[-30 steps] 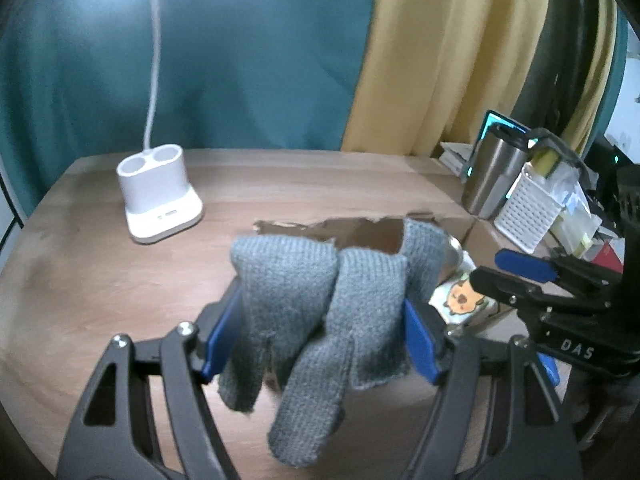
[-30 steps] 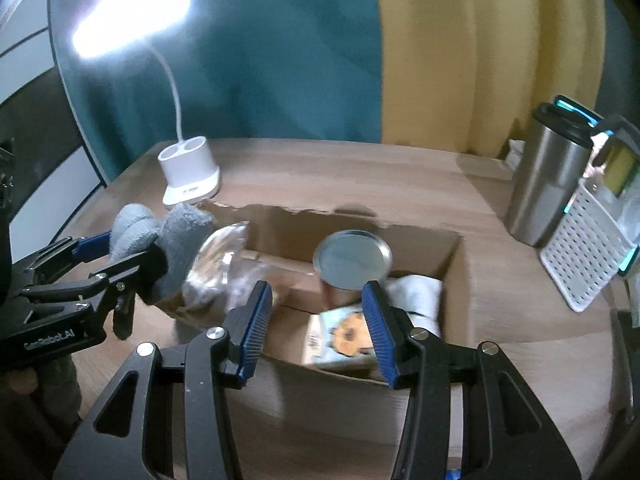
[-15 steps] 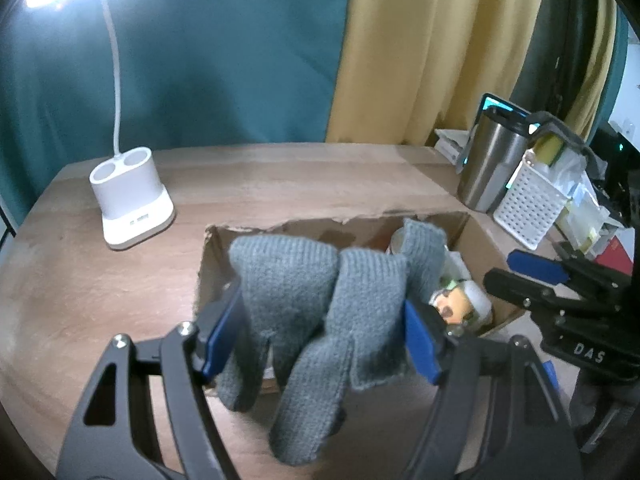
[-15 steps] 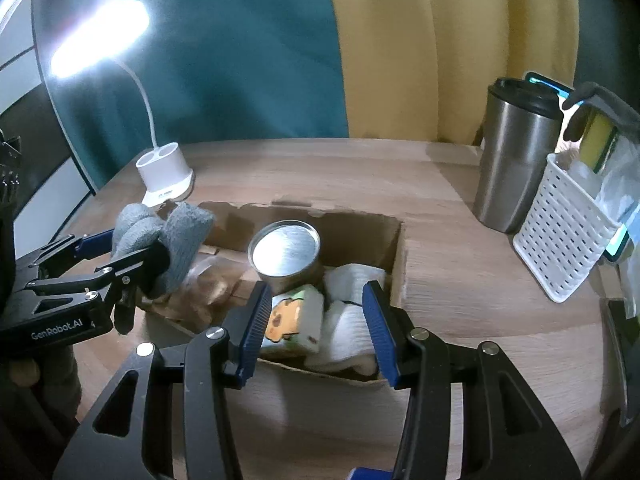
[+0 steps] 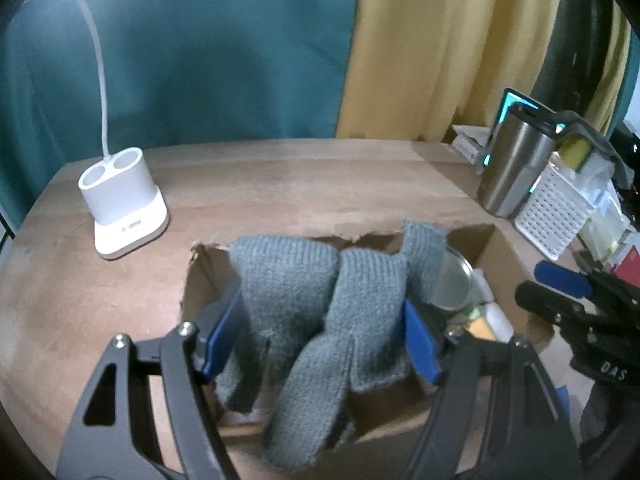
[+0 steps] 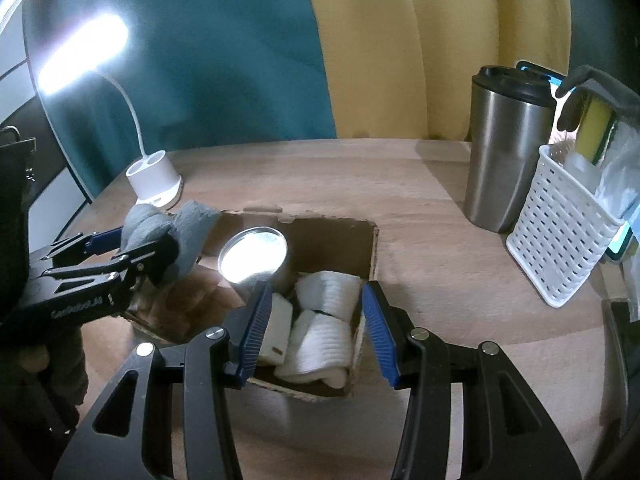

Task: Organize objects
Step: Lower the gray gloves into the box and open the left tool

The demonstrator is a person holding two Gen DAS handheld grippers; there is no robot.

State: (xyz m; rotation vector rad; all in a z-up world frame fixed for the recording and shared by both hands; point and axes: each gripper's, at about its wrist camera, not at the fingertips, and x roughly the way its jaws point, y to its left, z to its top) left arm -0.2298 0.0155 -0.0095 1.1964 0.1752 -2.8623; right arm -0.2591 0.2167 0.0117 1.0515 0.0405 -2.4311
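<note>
We hold a grey knitted glove [image 5: 320, 312] pinched between the blue fingers [image 5: 222, 332] of the left gripper [image 5: 320, 336], and it hangs over the left end of an open cardboard box [image 6: 370, 256] on the wooden surface [image 5: 280, 184]. In the right wrist view the glove [image 6: 160, 232] bunches above the box's left edge. The right gripper [image 6: 316, 328] hovers over the box's near right part, its fingers [image 6: 256, 320] spread apart with nothing between them. Inside the box we see a round tin with a shiny lid [image 6: 253, 254] and, just beside it, rolled white socks [image 6: 324, 320]. A white lamp base [image 5: 122, 210] stands to the left; a steel travel mug [image 6: 506, 148] and a white perforated basket [image 6: 560, 240] stand to the right.
</note>
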